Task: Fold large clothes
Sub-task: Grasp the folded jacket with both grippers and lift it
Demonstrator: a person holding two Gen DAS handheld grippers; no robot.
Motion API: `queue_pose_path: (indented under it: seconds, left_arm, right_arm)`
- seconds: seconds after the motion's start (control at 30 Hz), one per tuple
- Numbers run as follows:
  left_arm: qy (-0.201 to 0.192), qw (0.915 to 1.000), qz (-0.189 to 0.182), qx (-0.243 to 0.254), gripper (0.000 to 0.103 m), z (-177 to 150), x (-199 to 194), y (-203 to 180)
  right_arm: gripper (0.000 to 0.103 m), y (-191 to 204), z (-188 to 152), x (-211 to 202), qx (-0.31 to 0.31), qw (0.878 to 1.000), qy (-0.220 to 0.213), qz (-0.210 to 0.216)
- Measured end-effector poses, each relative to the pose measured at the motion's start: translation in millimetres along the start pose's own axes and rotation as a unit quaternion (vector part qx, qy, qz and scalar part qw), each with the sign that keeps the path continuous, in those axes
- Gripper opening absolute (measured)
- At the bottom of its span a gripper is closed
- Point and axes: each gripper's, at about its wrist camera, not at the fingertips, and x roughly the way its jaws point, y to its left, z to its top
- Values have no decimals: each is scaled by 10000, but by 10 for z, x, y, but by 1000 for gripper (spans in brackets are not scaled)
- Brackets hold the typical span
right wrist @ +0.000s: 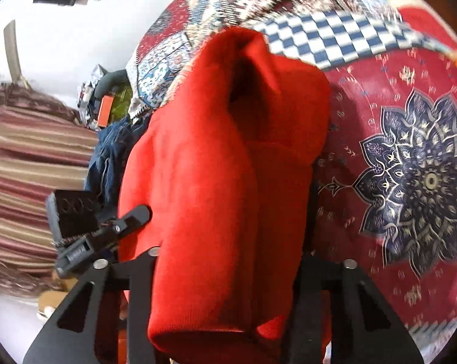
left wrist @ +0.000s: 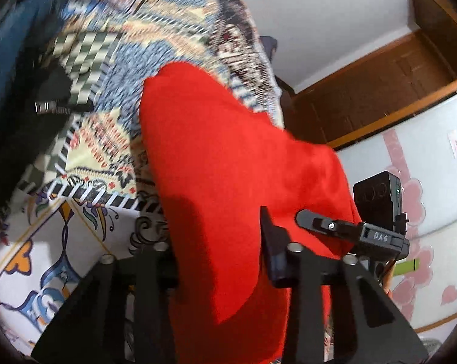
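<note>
A large red knit garment [left wrist: 228, 166] hangs lifted above a patterned bedspread [left wrist: 77, 227]. My left gripper [left wrist: 225, 273] is shut on the red garment, whose cloth drapes over and hides the fingertips. In the right wrist view the same red garment [right wrist: 216, 166] runs up between the fingers. My right gripper [right wrist: 228, 288] is shut on it, fingertips hidden by the cloth. The other gripper's black body shows at the edge of each view [left wrist: 377, 212] [right wrist: 74, 212].
The bedspread [right wrist: 410, 166] has red, blue and checkered patterns. A blue denim garment [right wrist: 113, 157] lies at the bed's far side with clutter [right wrist: 104, 103] beyond it. A striped curtain [right wrist: 31, 166] is at left. A wooden door frame [left wrist: 365, 106] and wall stand right.
</note>
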Motion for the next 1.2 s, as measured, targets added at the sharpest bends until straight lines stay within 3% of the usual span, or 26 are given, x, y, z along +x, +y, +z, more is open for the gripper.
queue_pose_path:
  seconds: [0.13,0.33,0.63,0.93,1.07,1.2]
  left_arm:
    - [-207,9985,142,478,32,-3,-322,-286]
    - [-685,9949,-38,741,32,34,-978,-447]
    - [-1509,9821,376,1060,32,405,-2101,-424]
    - [-1985,9704,1110,809,32,957,-2934,220]
    - [-1834,9711,1471,407,32,1153,-2976,815]
    - [-1381,9734,1826,-70,40,1195,-2732,1485]
  right_arm:
    - [26,378,-168,-216,-304,9993,-204,-71]
    - [26,1130,-356,-438,-831,9948,-582,-28]
    - [26,2074,-35,-179,-1546,9842,-819,284]
    - [26,2886,509,751,-2024,9743,-665,739]
    - [26,3028,619,1295,-2027,9754,-424,755]
    - [30,2920,664,1932,-1958,9800,18,367]
